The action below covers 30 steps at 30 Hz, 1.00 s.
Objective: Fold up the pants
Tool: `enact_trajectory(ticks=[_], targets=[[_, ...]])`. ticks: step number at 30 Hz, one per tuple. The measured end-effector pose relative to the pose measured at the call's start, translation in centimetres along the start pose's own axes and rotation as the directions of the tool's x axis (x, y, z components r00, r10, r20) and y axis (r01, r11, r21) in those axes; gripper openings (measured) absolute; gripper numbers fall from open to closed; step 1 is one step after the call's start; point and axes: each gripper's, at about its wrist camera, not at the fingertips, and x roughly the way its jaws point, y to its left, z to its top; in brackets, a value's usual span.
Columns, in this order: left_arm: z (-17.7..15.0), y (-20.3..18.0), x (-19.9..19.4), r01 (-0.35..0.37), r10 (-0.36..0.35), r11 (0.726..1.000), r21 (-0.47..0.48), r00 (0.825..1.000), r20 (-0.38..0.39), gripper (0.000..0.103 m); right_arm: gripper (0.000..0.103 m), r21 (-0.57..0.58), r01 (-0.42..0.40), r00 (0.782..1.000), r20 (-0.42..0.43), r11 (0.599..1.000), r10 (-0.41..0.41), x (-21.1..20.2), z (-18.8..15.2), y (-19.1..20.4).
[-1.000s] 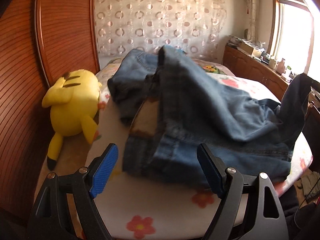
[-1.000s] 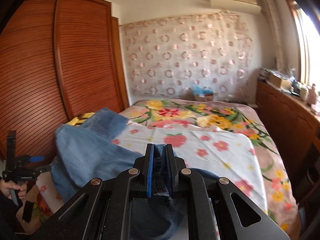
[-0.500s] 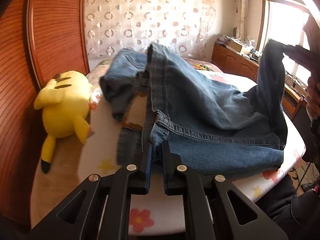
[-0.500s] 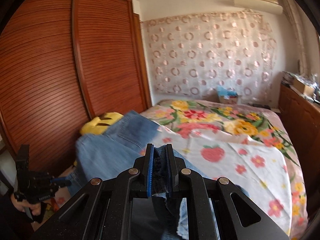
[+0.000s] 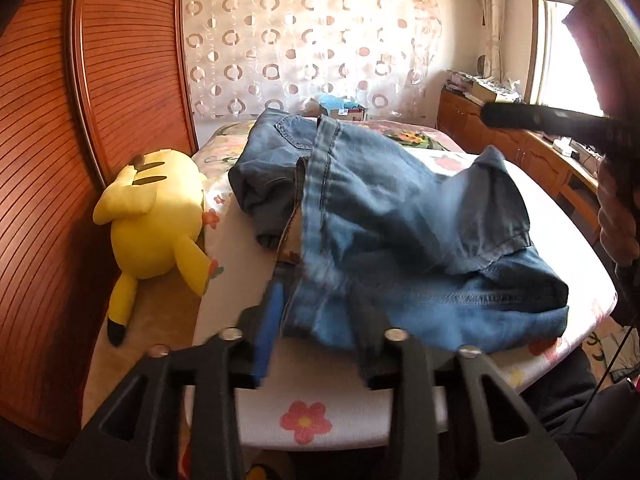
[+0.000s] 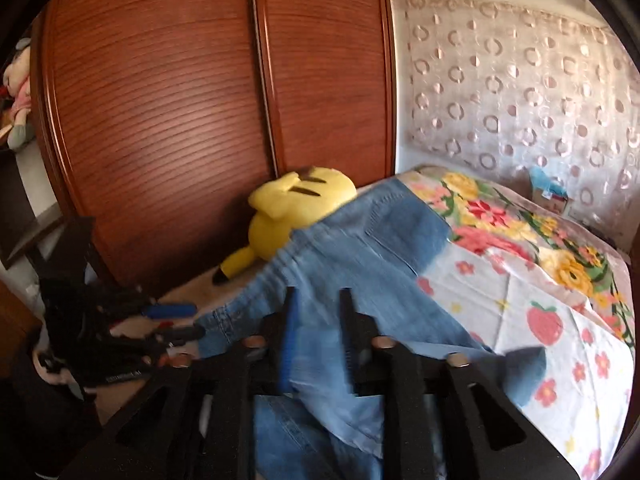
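Note:
Blue denim pants (image 5: 400, 232) lie bunched and partly folded on the near end of the flowered bed (image 5: 304, 416). My left gripper (image 5: 320, 320) is at the pants' near waistband edge, its jaws parted with denim loose between them. In the right wrist view the pants (image 6: 360, 272) drape across the bed corner. My right gripper (image 6: 316, 336) is open with denim lying between and under its fingers. The left gripper also shows in the right wrist view (image 6: 168, 320), at the left by the pants' edge.
A yellow plush toy (image 5: 156, 216) lies on the bed's left side against the wooden wardrobe doors (image 5: 80, 120). A wooden cabinet (image 5: 520, 152) with clutter stands at the right under the window. A person's hand and the right tool (image 5: 560, 120) show at the right edge.
Both grippers were shut on denim half a second ago and now stand open. The raised pant leg has dropped onto the pile. The right gripper has swung left toward the wardrobe.

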Motion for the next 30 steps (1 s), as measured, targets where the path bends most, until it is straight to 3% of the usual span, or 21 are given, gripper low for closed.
enact_trajectory(ticks=[1, 8, 12, 14, 19, 30], targets=[[0.1, -0.1, 0.0, 0.004, -0.004, 1.000, -0.004, 1.000, 0.005, 0.052, 0.040, 0.006, 0.024, 1.000, -0.001, 1.000, -0.024, -0.3, -0.3, -0.8], [0.7, -1.3, 0.2, 0.010, -0.010, 1.000, 0.009, 1.000, 0.025, 0.053, 0.040, 0.068, 0.138, 0.990, -0.029, 0.988, -0.137, -1.6, -3.2, -5.0], [1.1, -3.1, 0.9, 0.039, -0.040, 0.999, 0.034, 0.999, 0.021, 0.053, 0.041, 0.120, 0.188, 0.981, -0.078, 0.975, -0.180, -1.2, -6.9, -6.4], [1.3, -3.9, 1.5, 0.056, -0.056, 0.997, 0.045, 0.998, 0.012, 0.053, 0.041, 0.144, 0.196, 0.978, -0.097, 0.970, -0.183, -1.3, -8.0, -4.6], [1.7, -5.7, 3.3, 0.082, -0.082, 0.994, 0.074, 0.997, -0.010, 0.053, 0.042, 0.201, 0.196, 0.976, -0.133, 0.960, -0.172, 0.0, -9.2, -5.3], [1.9, -6.2, 6.1, 0.070, -0.066, 0.995, 0.071, 0.996, -0.057, 0.053, 0.042, 0.251, 0.143, 0.987, -0.111, 0.957, -0.119, 1.1, -10.4, -7.4]])
